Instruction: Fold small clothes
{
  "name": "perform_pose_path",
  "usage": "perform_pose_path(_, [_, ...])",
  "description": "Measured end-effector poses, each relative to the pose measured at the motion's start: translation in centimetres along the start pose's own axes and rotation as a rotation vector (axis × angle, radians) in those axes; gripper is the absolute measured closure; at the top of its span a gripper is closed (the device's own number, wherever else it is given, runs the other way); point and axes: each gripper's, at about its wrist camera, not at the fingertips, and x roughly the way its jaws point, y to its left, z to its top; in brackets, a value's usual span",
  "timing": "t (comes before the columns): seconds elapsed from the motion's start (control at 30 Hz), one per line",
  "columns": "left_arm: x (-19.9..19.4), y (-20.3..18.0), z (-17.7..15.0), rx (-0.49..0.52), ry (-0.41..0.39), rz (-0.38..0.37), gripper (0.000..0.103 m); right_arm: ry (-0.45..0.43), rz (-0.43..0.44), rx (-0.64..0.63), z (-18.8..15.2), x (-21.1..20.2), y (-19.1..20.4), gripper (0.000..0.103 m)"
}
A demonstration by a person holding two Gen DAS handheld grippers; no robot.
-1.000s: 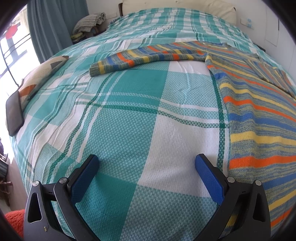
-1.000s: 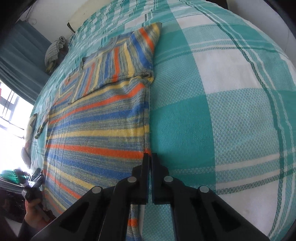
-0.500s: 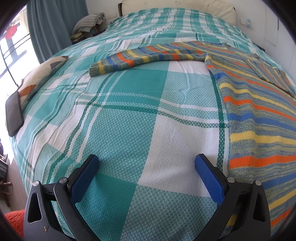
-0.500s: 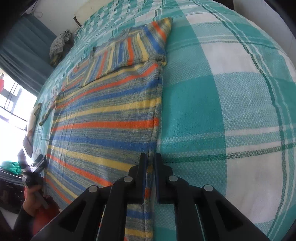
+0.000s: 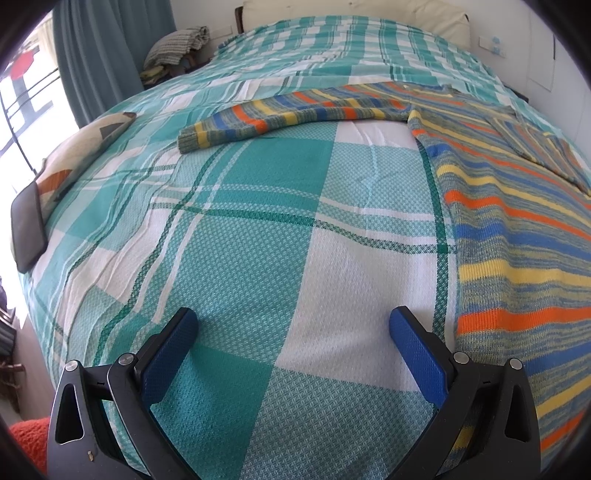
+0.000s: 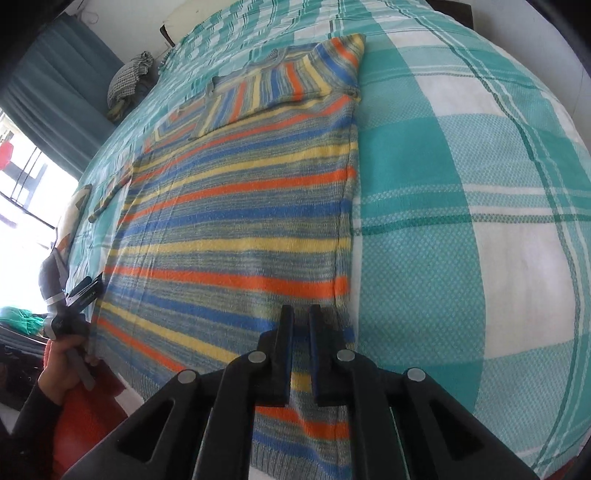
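Note:
A knitted sweater (image 5: 517, 229) striped in blue, orange, yellow and grey lies flat on the teal plaid bedspread (image 5: 258, 229). Its left sleeve (image 5: 280, 114) stretches out to the side, while its right sleeve (image 6: 288, 85) is folded across the chest. My left gripper (image 5: 293, 317) stands wide open over bare bedspread, just left of the sweater's hem. My right gripper (image 6: 301, 310) hovers over the sweater's (image 6: 240, 221) lower right part. Its jaws are opening, with a narrow gap between them and no fabric pinched. The left gripper (image 6: 74, 299) also shows in the right wrist view, held in a hand.
A patterned cushion (image 5: 81, 147) and a dark flat device (image 5: 27, 225) lie at the bed's left edge. A pile of cloth (image 5: 177, 48) sits by the teal curtain (image 5: 103, 55). A pale pillow (image 5: 351, 11) lies at the head. The person's hand (image 6: 62, 373) is at the bed's near left.
The right gripper has slid left from the sweater's right edge to over its lower body, and its shut jaws have parted a little. The left gripper has not moved.

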Motion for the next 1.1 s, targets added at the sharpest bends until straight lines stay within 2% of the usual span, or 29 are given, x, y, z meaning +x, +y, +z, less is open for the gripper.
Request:
perform_pose_path(0.1, [0.0, 0.0, 0.0, 0.0, 0.0, 0.003, 0.0, -0.087, -0.035, 0.027, -2.0, -1.3, -0.2, 0.094])
perform_pose_path(0.13, [0.0, 0.0, 0.0, -0.001, 0.0, 0.004, 0.0, -0.129, -0.05, 0.028, -2.6, -2.0, 0.0, 0.091])
perform_pose_path(0.2, [0.0, 0.0, 0.1, -0.003, 0.0, 0.006, 0.0, -0.217, -0.096, 0.024, -3.9, -3.2, 0.3, 0.066])
perform_pose_path(0.23, [0.0, 0.0, 0.1, -0.004, 0.0, 0.006, 0.0, -0.251, -0.116, 0.025, -4.3, -3.6, 0.6, 0.047])
perform_pose_path(0.27, [0.0, 0.0, 0.1, -0.003, 0.0, 0.006, 0.0, -0.273, -0.121, 0.027, -4.6, -3.9, 0.6, 0.043])
perform_pose_path(0.47, [0.1, 0.0, 0.1, -0.003, -0.001, 0.003, 0.0, -0.332, -0.134, -0.022, -4.0, -4.2, 1.6, 0.043])
perform_pose_path(0.7, [0.1, 0.1, 0.1, -0.004, -0.001, 0.004, 0.0, -0.303, -0.118, -0.026, -4.3, -3.1, 1.7, 0.043])
perform_pose_path(1.1, [0.1, 0.1, 0.1, -0.004, -0.002, 0.004, 0.0, -0.306, -0.115, -0.024, -4.4, -3.0, 1.6, 0.043])
